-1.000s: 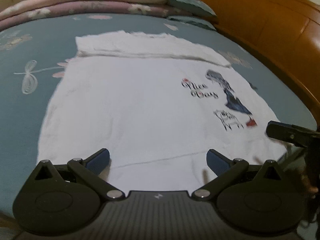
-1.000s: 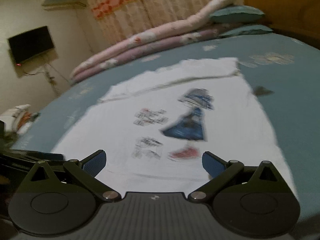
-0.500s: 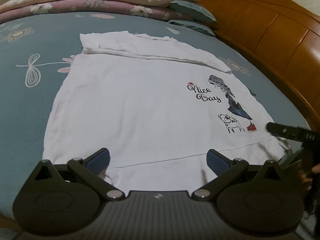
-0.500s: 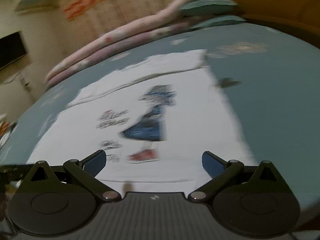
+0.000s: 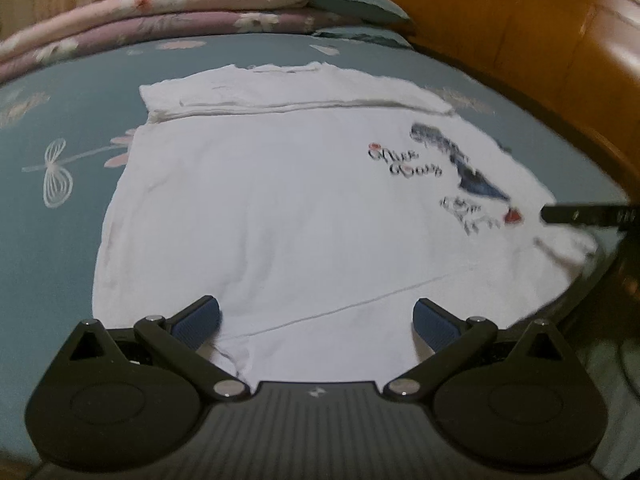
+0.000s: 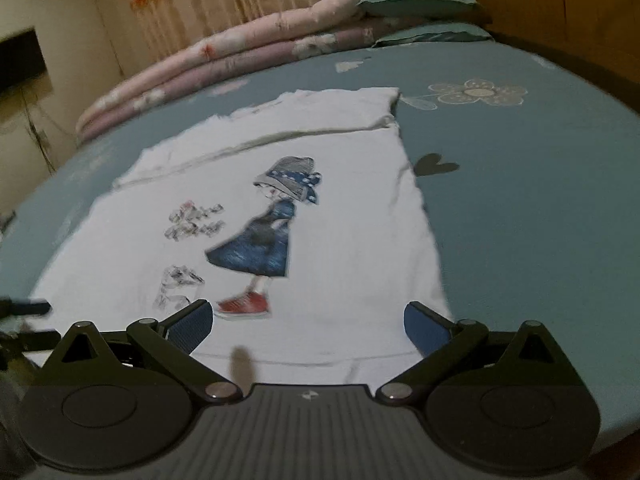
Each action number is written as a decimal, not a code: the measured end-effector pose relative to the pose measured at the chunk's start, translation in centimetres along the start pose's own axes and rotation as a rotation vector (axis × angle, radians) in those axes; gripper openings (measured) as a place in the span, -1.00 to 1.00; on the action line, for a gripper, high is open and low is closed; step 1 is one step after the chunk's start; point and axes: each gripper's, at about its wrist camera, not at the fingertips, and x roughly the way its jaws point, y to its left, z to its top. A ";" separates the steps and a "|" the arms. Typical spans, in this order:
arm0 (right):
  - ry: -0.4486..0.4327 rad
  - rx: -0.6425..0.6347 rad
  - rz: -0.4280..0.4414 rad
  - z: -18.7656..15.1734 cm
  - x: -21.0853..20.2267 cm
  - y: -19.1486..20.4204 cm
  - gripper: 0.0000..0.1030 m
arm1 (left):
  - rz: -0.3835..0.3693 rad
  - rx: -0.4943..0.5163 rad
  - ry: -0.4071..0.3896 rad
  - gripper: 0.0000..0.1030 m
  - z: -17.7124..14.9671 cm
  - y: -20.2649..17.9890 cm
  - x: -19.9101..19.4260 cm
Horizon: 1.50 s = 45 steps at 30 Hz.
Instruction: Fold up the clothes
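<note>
A white T-shirt (image 5: 280, 208) with a printed girl in a blue dress (image 6: 264, 240) lies flat on the bed, its far end folded over into a narrow band (image 5: 288, 92). My left gripper (image 5: 316, 320) hangs open over the near hem, left of the middle, with nothing between its blue pads. My right gripper (image 6: 306, 322) is open too, over the near hem by the shirt's right corner, just below the printed red shoe. A finger of the right gripper (image 5: 588, 216) pokes in at the right edge of the left wrist view.
The blue floral bedsheet (image 6: 540, 208) spreads around the shirt. Folded pink quilts (image 5: 180, 8) and teal pillows (image 6: 416, 0) lie along the far side. A wooden headboard (image 5: 540, 40) rises on the right. A dark screen (image 6: 18, 60) hangs on the wall at left.
Both views shake and shift a little. The right gripper has swung rightward and closer to the shirt's near right corner. Both stay open and the shirt lies unmoved.
</note>
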 end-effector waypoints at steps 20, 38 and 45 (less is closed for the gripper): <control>0.001 -0.549 -0.086 4.4 -4.1 5.3 1.00 | -0.048 0.729 -0.020 0.99 -0.1 -10.6 -1.0; 0.025 -0.892 0.077 -1.1 -4.0 13.1 1.00 | 0.001 0.641 -0.030 0.99 3.0 -8.9 0.0; 0.035 -1.005 -0.014 -3.6 -0.6 15.9 1.00 | -0.007 0.623 -0.027 0.99 3.1 -8.7 0.2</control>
